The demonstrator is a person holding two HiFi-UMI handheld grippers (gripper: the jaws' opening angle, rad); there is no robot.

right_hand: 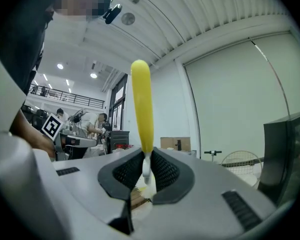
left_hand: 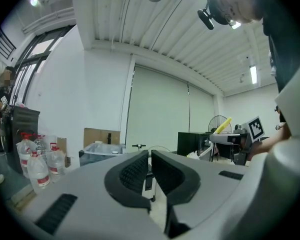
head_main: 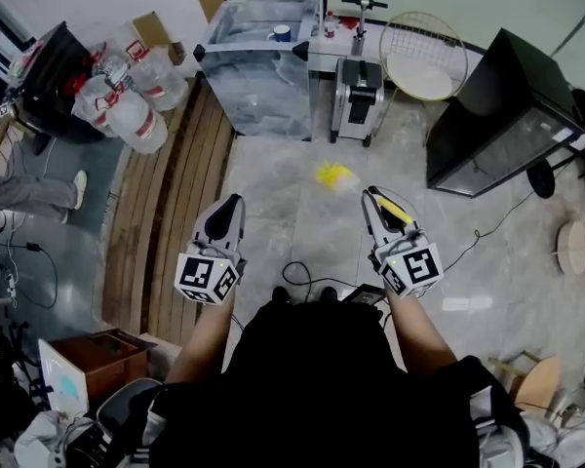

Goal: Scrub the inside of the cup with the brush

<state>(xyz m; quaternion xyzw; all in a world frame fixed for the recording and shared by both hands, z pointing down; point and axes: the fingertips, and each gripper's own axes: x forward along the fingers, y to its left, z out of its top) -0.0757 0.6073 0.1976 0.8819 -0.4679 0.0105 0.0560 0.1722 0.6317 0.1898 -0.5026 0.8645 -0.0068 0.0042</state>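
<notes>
- Left gripper (head_main: 231,203): the jaws are together and nothing sits between the ribbed pads, as the left gripper view (left_hand: 150,160) confirms. I hold it level at waist height, pointing forward over the floor (head_main: 273,222).
- Cup: I cannot identify it with certainty in any view. A blurred yellow object (head_main: 335,175) lies on the floor ahead, between the two grippers; I cannot tell what it is.
- Right gripper (head_main: 378,203): the jaws are clamped on the brush (head_main: 394,208). In the right gripper view (right_hand: 147,165) the pads pinch the narrow white neck, and the yellow handle (right_hand: 141,101) rises above the jaws.
- Handling, brush: I judge it light and stiff, with a smooth plastic handle. The thin neck may pivot between the pads under scrubbing load, so I keep the clamp firm.
- Handling, cup: I expect to take it by the outer wall with the free left gripper.
</notes>
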